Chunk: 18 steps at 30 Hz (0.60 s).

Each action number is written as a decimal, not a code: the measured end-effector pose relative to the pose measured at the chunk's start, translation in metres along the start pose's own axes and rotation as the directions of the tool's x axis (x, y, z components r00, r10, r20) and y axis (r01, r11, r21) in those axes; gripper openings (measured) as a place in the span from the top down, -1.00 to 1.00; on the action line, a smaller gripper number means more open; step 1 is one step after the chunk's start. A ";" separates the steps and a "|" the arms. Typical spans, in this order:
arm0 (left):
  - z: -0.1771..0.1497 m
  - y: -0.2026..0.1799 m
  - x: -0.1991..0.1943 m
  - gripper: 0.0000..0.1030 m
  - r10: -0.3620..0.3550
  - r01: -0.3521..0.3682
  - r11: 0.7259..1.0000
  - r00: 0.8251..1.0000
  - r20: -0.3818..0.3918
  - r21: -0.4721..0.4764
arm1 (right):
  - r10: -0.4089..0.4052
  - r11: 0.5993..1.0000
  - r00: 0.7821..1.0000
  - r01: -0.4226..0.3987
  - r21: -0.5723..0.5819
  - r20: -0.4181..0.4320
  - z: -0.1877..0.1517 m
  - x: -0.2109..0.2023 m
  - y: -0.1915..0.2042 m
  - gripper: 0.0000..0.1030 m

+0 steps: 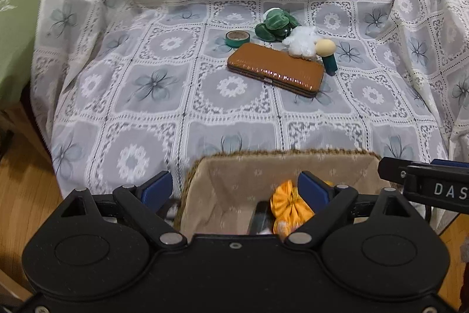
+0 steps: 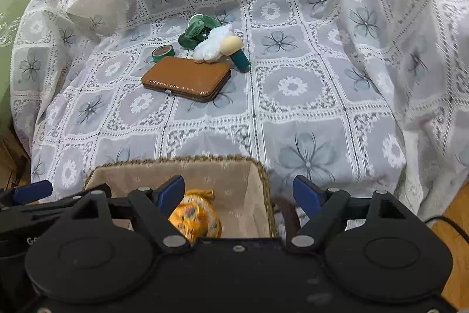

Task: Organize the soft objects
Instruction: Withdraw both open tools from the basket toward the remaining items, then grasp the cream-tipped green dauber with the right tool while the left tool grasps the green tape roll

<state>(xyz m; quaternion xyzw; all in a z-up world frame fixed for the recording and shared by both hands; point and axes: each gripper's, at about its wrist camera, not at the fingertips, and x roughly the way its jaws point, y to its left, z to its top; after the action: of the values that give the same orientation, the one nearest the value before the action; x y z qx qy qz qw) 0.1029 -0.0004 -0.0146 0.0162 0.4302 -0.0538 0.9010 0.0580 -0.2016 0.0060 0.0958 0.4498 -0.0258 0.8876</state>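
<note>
Both grippers, left point(image 1: 234, 189) and right point(image 2: 239, 194), hover with jaws spread empty over the fabric-lined woven basket point(image 2: 263, 175) holding a yellow scrunchie point(image 2: 196, 217); next, reach for the green velvet scrunchie point(image 2: 198, 30), avoiding the brown hard case point(image 2: 186, 78).

The left gripper point(image 1: 234, 189), jaws spread wide, hangs at six o'clock over a fabric-lined woven basket point(image 1: 281, 156) holding an orange scrunchie point(image 1: 288, 203), while a brown rectangular case point(image 1: 275, 69), green velvet scrunchie point(image 1: 275, 25) and white fluffy scrunchie point(image 1: 300, 41) lie at one o'clock on the floral lace cloth point(image 1: 164, 96).
</note>
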 end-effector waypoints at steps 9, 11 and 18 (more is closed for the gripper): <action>0.041 0.002 0.036 -0.73 -0.004 0.004 0.999 1.000 0.002 0.032 | -0.003 1.000 1.000 0.003 0.005 -0.008 0.053 0.042 -0.001 -0.58; 0.051 0.003 0.047 -0.74 -0.004 0.004 0.999 1.000 0.000 0.035 | -0.013 1.000 1.000 0.013 0.004 -0.003 0.065 0.053 -0.001 -0.58; 0.079 0.009 0.080 -0.74 0.020 -0.020 0.999 1.000 -0.008 0.042 | -0.033 0.998 0.999 0.033 0.045 0.009 0.106 0.094 -0.008 -0.58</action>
<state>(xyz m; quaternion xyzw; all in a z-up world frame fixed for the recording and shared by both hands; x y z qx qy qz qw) 0.2150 -0.0045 -0.0272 0.0396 0.4328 -0.0536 0.8990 0.1970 -0.2259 -0.0091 0.1080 0.4462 -0.0509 0.8869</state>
